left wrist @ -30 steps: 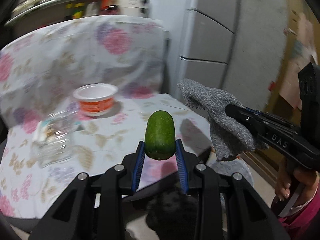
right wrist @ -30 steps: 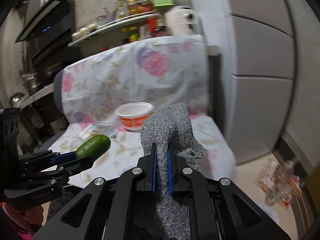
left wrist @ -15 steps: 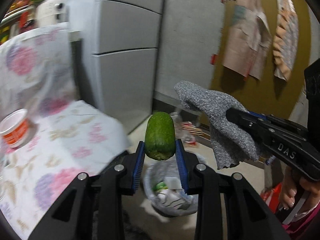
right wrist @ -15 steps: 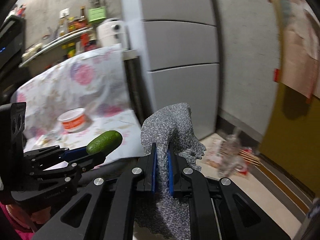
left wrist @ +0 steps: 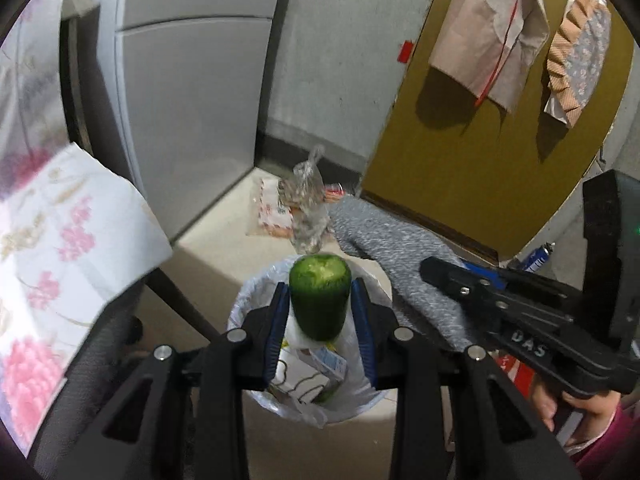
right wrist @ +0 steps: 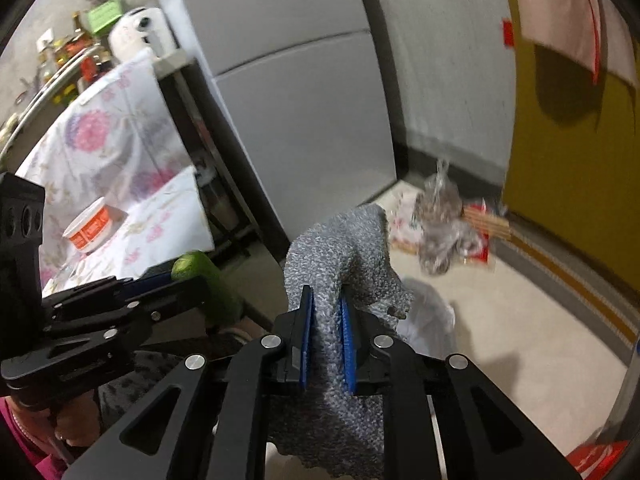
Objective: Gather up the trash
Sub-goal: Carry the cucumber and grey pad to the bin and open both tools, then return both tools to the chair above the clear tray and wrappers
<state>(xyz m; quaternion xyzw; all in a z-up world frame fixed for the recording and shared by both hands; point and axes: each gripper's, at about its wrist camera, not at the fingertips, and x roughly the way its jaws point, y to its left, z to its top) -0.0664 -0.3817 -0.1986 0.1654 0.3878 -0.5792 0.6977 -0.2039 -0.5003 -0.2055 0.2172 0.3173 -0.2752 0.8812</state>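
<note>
Between the blue pads of the left tongs (left wrist: 320,312) sits a green cucumber piece (left wrist: 320,300), clamped upright with its pale cut end on top, directly above the lined trash bin (left wrist: 256,292) on the floor. The right tongs (right wrist: 325,340) are pinched narrow on a gray knit rag (right wrist: 340,256), which hangs just right of the bin in the left view and drapes below the pads.

The bin already holds a carton and some wrappers, so part of the collecting looks done, and two more items are poised for dropping. Neither has been released. Left on the flowered tabletop (right wrist: 168,216), at the far left, is an orange-and-white cup (right wrist: 93,227). A clear plastic bag (left wrist: 306,204) and red packets lie on the floor by the far wall, beyond the bin; whether they count as trash to gather, I cannot tell.

A second ago both tongs faced the tabletop, with the cup and a clear container ahead of them. Half a second ago the bin had only come into view below the left tongs. Now the view has swung down and the cucumber is centred over the bin's mouth, both grips unchanged.
</note>
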